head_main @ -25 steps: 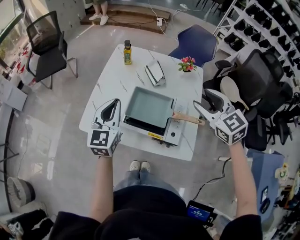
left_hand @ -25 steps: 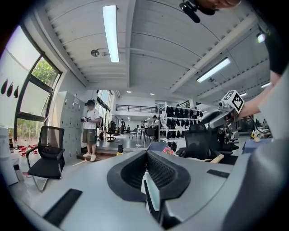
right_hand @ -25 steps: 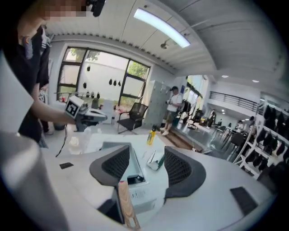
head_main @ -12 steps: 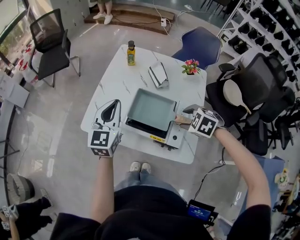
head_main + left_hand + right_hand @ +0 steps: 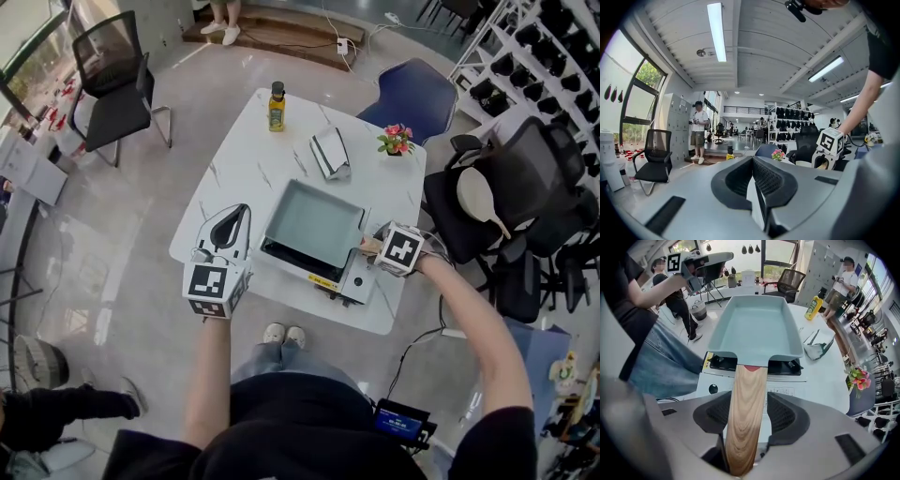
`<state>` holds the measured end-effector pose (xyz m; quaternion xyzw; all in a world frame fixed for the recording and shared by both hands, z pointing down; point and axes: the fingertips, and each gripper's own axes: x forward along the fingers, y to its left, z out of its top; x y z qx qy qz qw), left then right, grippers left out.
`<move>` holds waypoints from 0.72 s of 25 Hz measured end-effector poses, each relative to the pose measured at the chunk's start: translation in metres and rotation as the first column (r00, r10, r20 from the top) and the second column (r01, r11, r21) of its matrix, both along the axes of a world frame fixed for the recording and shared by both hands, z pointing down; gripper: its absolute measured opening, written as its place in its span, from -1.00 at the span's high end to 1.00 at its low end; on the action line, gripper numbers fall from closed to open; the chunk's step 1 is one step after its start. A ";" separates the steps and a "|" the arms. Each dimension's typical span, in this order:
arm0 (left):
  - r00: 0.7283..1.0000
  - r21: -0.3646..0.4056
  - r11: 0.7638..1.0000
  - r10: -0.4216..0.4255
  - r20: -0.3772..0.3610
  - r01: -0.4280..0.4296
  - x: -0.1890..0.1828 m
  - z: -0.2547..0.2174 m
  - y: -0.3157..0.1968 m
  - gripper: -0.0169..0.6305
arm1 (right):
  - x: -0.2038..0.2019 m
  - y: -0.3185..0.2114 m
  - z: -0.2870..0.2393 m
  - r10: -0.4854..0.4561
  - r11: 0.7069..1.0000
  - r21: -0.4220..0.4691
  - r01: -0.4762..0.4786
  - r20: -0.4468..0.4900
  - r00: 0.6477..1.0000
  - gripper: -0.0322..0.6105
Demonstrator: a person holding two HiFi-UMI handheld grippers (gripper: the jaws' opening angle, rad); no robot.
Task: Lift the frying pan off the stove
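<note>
A pale teal rectangular frying pan [image 5: 314, 223] [image 5: 754, 326] sits level on a white portable stove [image 5: 352, 279] [image 5: 787, 376] near the table's front edge. Its wooden handle [image 5: 746, 404] points to the right and runs between the jaws of my right gripper [image 5: 380, 251] [image 5: 747, 416], which is shut on it. My left gripper [image 5: 230, 225] [image 5: 754, 187] hangs in the air left of the stove, shut and with nothing in it.
On the white marble table [image 5: 244, 178] stand a yellow bottle [image 5: 277, 105], a small flower pot [image 5: 397, 140] and a folded grey cloth [image 5: 330, 153]. A blue chair [image 5: 412, 94] stands behind the table. Black office chairs [image 5: 506, 187] crowd the right side.
My right gripper came in from the right, slid over the pan's handle and closed on it. The pan stays on the stove. The left gripper has barely moved.
</note>
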<state>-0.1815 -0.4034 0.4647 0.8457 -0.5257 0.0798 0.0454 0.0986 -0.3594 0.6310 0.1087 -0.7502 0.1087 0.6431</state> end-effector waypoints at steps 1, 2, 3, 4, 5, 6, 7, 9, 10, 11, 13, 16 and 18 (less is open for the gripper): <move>1.000 -0.002 1.000 -0.002 0.001 0.002 -0.001 0.001 0.000 0.89 | -0.001 0.000 0.002 0.001 1.000 -0.004 -0.001 0.000 1.000 0.22; 1.000 -0.004 1.000 -0.003 0.002 0.003 -0.002 0.002 0.000 0.89 | -0.001 -0.001 0.004 0.003 1.000 -0.007 -0.003 0.000 1.000 0.25; 1.000 -0.005 1.000 -0.005 0.003 0.005 -0.003 0.003 0.001 0.89 | -0.002 -0.001 0.005 0.005 1.000 -0.009 -0.006 -0.001 1.000 0.29; 1.000 -0.007 1.000 -0.006 0.003 0.006 -0.004 0.003 0.001 0.89 | -0.002 -0.001 0.006 0.008 1.000 -0.012 -0.008 -0.003 1.000 0.34; 1.000 -0.007 1.000 -0.007 0.003 0.007 -0.004 0.003 0.001 0.89 | -0.003 -0.001 0.007 0.010 1.000 -0.016 -0.010 -0.005 1.000 0.37; 1.000 -0.008 1.000 -0.007 0.004 0.007 -0.005 0.002 0.001 0.89 | -0.003 -0.001 0.008 0.010 1.000 -0.021 -0.011 -0.008 1.000 0.39; 1.000 -0.009 1.000 -0.006 0.004 0.007 -0.005 0.002 0.001 0.89 | -0.003 0.000 0.009 0.010 1.000 -0.025 -0.010 -0.011 1.000 0.42; 1.000 -0.011 1.000 -0.005 0.006 0.005 -0.004 0.003 0.001 0.89 | -0.003 0.001 0.010 0.009 0.999 -0.032 -0.010 -0.017 1.000 0.51; 1.000 -0.012 1.000 -0.004 0.008 0.004 -0.003 0.004 0.002 0.89 | -0.002 0.002 0.011 0.011 0.999 -0.034 -0.012 -0.018 1.000 0.55; 1.000 -0.013 1.000 -0.003 0.009 0.003 -0.002 0.004 0.002 0.89 | -0.002 0.003 0.012 0.015 0.999 -0.035 -0.015 -0.017 1.000 0.56; 1.000 -0.015 1.000 -0.001 0.011 0.002 -0.001 0.006 0.002 0.89 | -0.001 0.003 0.013 0.022 0.999 -0.041 -0.023 -0.016 1.000 0.57; 1.000 -0.017 1.000 -0.002 0.013 0.002 -0.002 0.006 0.002 0.89 | -0.001 0.003 0.013 0.014 0.999 -0.041 -0.015 -0.025 1.000 0.58; 1.000 -0.016 1.000 -0.003 0.014 0.003 -0.002 0.005 0.002 0.89 | -0.001 0.003 0.013 0.008 0.999 -0.039 -0.009 -0.024 1.000 0.59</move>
